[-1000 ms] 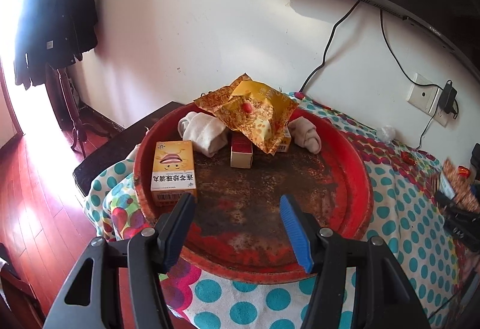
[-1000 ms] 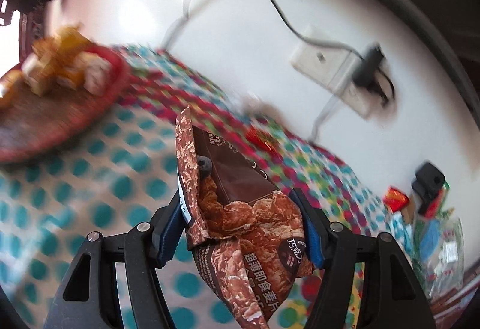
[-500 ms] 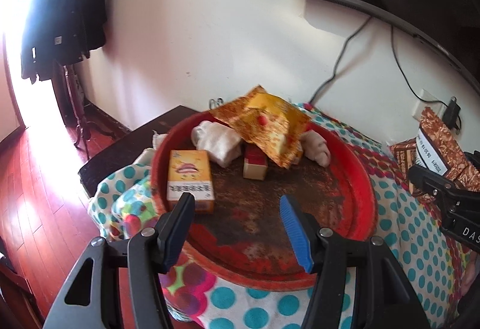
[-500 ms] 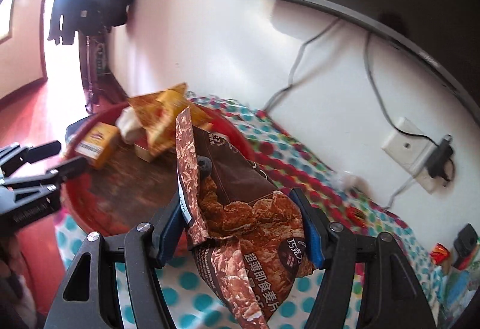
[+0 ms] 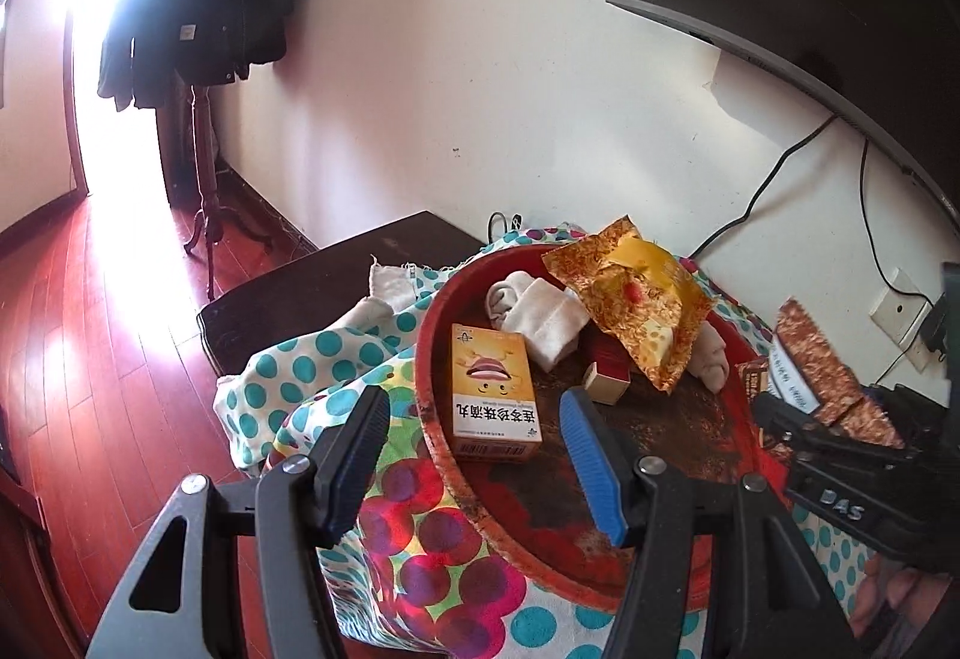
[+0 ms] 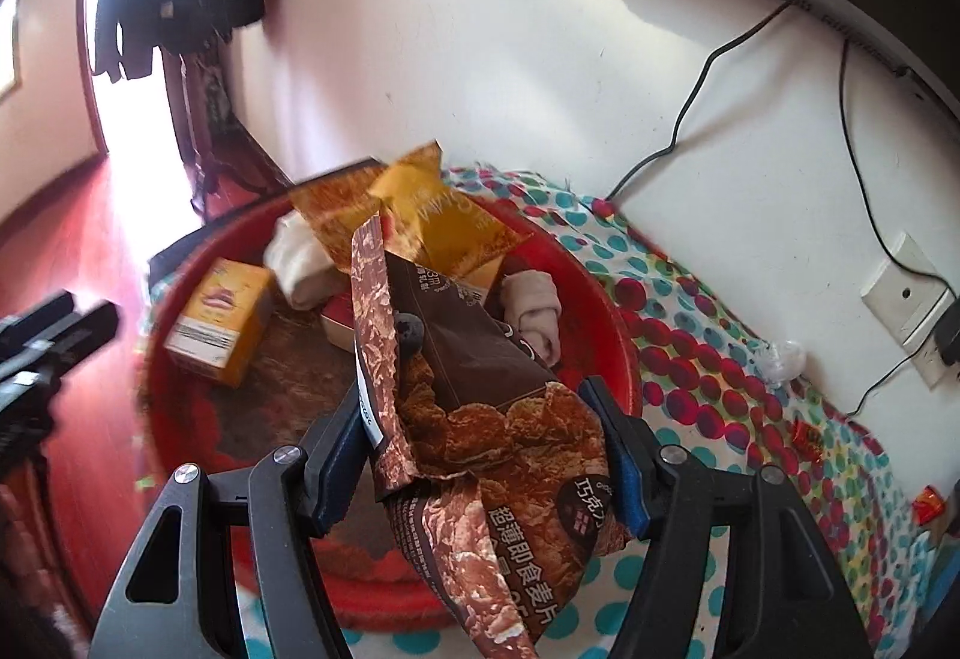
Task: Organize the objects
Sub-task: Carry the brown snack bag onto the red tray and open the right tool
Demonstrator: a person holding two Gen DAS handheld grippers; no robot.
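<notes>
since a second ago my right tongs (image 6: 486,458), pinching the brown cereal packet (image 6: 480,419), swing from the dotted bench (image 6: 720,377) to over the red tray (image 6: 606,311). left tongs (image 5: 474,455) hang spread, empty. next: lower, release among the boxes.

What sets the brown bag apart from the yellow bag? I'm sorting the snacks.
The brown bag is clamped in the right gripper above the red tray; the yellow bag lies in the tray on other items. One is dark brown, the other golden yellow. Both are crinkly snack packets.
</notes>
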